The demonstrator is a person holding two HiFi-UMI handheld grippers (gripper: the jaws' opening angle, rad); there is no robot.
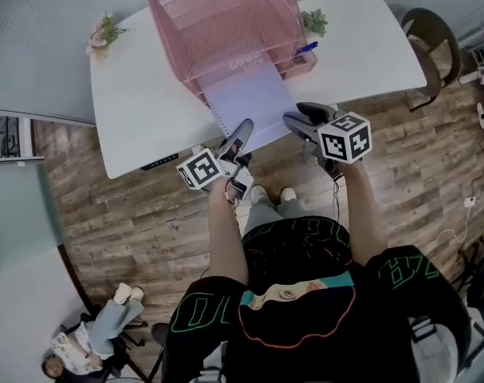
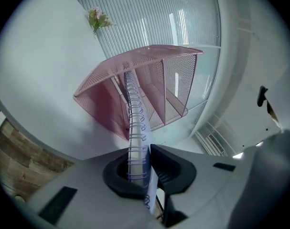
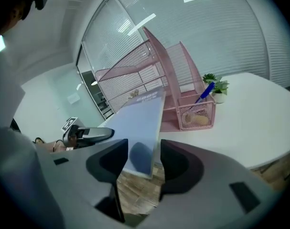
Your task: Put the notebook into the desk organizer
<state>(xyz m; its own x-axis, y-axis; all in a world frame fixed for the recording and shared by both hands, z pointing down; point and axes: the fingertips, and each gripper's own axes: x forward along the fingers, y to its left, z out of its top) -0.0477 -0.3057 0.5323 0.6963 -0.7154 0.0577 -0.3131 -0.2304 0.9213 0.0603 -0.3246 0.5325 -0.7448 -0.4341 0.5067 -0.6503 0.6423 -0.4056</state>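
The notebook (image 1: 253,102) has a pale lavender cover and a wire spiral along its left edge. Its far end sits in the pink mesh desk organizer (image 1: 186,50), and its near end juts past the edge of the white surface (image 1: 138,110). The left tongs (image 1: 243,130) are clamped on the spiral edge. The right tongs (image 1: 293,118) stand wide apart around the notebook's right corner without pressing it. A side basket (image 3: 197,113) on the organizer holds a blue pen (image 3: 205,90).

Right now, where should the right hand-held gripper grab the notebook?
Probably the notebook's near right corner, from the person's side: that plain, thin edge overhangs the desk, lies between the right hand-held gripper's open jaws, and balances the left hand-held gripper pinching the spiral binding.
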